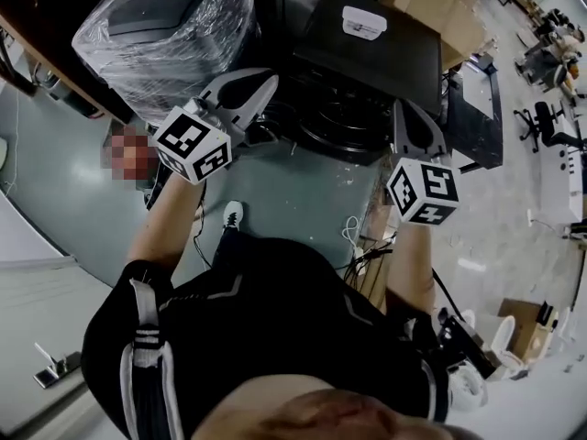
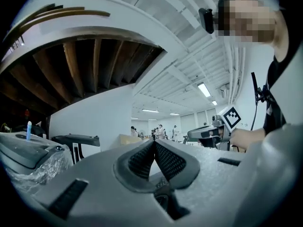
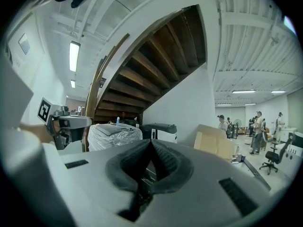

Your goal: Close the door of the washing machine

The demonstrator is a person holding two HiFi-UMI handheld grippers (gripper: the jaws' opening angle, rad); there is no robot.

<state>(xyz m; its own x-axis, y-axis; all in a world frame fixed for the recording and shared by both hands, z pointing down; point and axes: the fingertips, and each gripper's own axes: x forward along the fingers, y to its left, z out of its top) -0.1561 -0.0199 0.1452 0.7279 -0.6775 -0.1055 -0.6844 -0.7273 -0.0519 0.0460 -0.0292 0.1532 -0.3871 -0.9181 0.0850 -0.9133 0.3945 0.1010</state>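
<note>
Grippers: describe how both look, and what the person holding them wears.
The left gripper and right gripper have pale grey, speckled plastic shells with dark ribbed pads. Each carries a white cube with black square markers. The person wears a black short-sleeved top with white stripes.

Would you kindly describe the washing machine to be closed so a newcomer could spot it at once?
Look beneath the wooden staircase. The washing machine is the dark one just right of the plastic-wrapped machine. It alone has its lid raised.
</note>
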